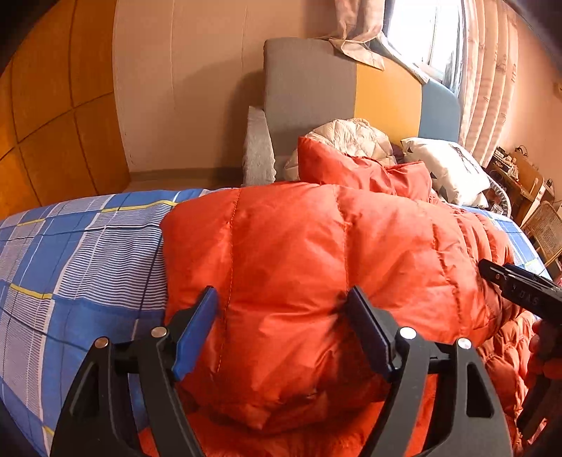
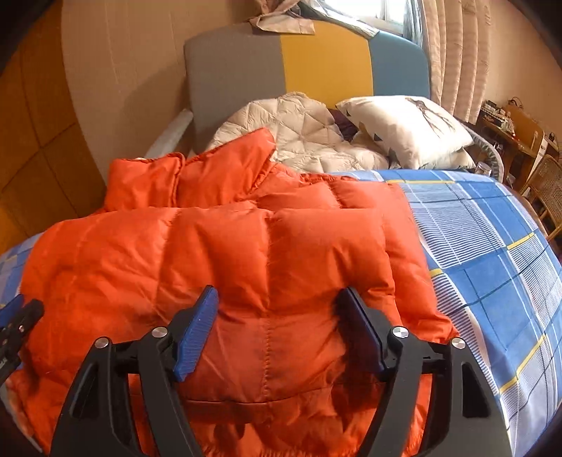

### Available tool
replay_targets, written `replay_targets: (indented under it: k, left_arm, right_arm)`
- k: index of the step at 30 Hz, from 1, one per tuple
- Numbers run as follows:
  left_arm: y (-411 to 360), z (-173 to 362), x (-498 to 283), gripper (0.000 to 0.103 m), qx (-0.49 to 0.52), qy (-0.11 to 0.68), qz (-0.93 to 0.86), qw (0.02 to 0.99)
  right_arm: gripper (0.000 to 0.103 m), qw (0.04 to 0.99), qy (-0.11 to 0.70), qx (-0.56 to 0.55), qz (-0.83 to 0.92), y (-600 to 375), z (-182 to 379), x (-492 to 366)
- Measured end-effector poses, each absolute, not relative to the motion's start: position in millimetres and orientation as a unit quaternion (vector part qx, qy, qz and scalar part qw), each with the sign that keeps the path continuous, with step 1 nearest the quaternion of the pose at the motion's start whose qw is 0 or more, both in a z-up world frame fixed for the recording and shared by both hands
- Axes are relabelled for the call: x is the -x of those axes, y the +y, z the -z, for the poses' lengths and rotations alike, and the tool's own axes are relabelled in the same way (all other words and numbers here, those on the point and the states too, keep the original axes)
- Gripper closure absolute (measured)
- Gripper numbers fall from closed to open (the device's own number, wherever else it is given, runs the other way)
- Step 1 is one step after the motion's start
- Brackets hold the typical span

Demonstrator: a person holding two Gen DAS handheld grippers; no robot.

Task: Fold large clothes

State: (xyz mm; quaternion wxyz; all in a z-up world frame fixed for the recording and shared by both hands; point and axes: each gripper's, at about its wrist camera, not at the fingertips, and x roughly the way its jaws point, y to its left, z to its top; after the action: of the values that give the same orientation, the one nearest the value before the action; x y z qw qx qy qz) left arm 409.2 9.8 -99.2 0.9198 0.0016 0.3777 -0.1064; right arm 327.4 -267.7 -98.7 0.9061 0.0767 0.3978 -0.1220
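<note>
Nearest the left wrist camera, the left gripper (image 1: 282, 298) stands with its blue-padded jaws spread apart over a bulging fold of the puffy orange quilted down jacket (image 1: 316, 253); the pads flank the padding, but whether they press on it cannot be told. The right wrist view gives the same picture: the right gripper (image 2: 277, 298) has its jaws apart above the jacket's (image 2: 246, 253) near edge, with nothing clamped. Each tool shows partly in the other's view, the right gripper (image 1: 516, 281) cut off at the right edge with a bit of the hand (image 1: 542, 348) holding it, the left gripper (image 2: 17, 323) cut off at the left edge.

The jacket lies folded over on the blue, white and yellow checked bedsheet (image 1: 77, 246), top layer doubled onto a lower one. Its long axis runs across the bed, side to side in both views, with the stand-up collar end (image 2: 189, 175) toward the headboard. The lower layer is mostly hidden beneath the fold and the grippers.

Farther off, a cream quilted duvet (image 2: 298, 130) lies bunched beside a white patterned pillow (image 2: 404, 126), partly hidden by the jacket in the left view. Behind them rises the grey, yellow and blue panelled headboard (image 2: 326, 59). Striped curtains (image 1: 488, 77) and a bright, washed-out window (image 1: 418, 31) sit behind; cluttered furniture (image 2: 516, 130) at far right is too small to make out.
</note>
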Motion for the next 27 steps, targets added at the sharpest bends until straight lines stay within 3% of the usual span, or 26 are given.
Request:
replay_targets:
  k: [17, 20, 27]
  left_arm:
    - [13.2, 131.6, -428.4, 0.023, 0.017, 0.419, 0.115, 0.900]
    - [28.3, 113.2, -404.5, 0.013, 0.035, 0.410, 0.108, 0.905]
    - [79.1, 100.5, -332.0, 0.013, 0.050, 0.402, 0.101, 0.909]
  right_arm:
    - [0.022, 0.882, 0.452, -0.042, 0.129, -266.0, 133.4, -366.5]
    - [0.015, 0.885, 0.447, -0.068, 0.108, -274.3, 110.1, -341.7]
    - [0.012, 0.882, 0.453, -0.080, 0.100, -304.9, 89.1, -256.2]
